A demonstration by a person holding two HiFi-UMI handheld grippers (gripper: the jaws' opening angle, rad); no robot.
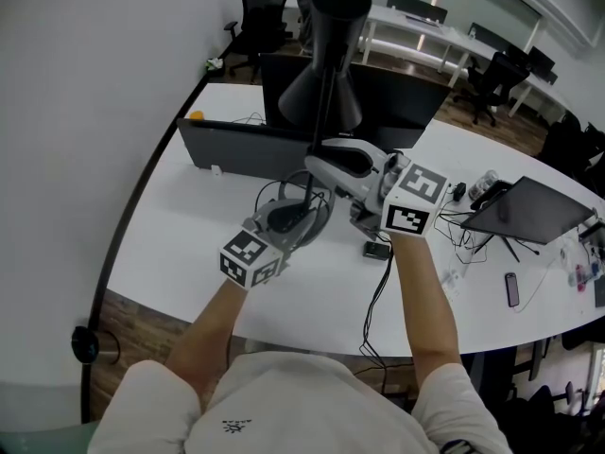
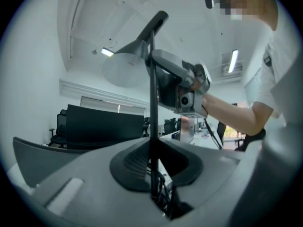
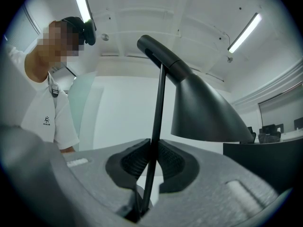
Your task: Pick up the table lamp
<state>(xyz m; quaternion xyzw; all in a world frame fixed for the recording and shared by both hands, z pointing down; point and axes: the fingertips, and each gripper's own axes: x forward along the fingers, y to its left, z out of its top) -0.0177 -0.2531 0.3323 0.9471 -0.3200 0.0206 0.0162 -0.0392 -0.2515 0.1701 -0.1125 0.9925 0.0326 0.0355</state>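
White desk [image 1: 170,239] below: left gripper [image 1: 302,208] and right gripper [image 1: 319,165] each clamp the lamp [image 1: 321,93] by its thin black stem, before a monitor [image 1: 406,102]; cone shade matte black. Only the gripper views show ridged pads [image 3: 136,162] pinching the stem

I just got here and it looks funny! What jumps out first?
The tall black table lamp in the middle, over the white desk. Both the left gripper and the right gripper pinch its thin stem, left lower, right higher.
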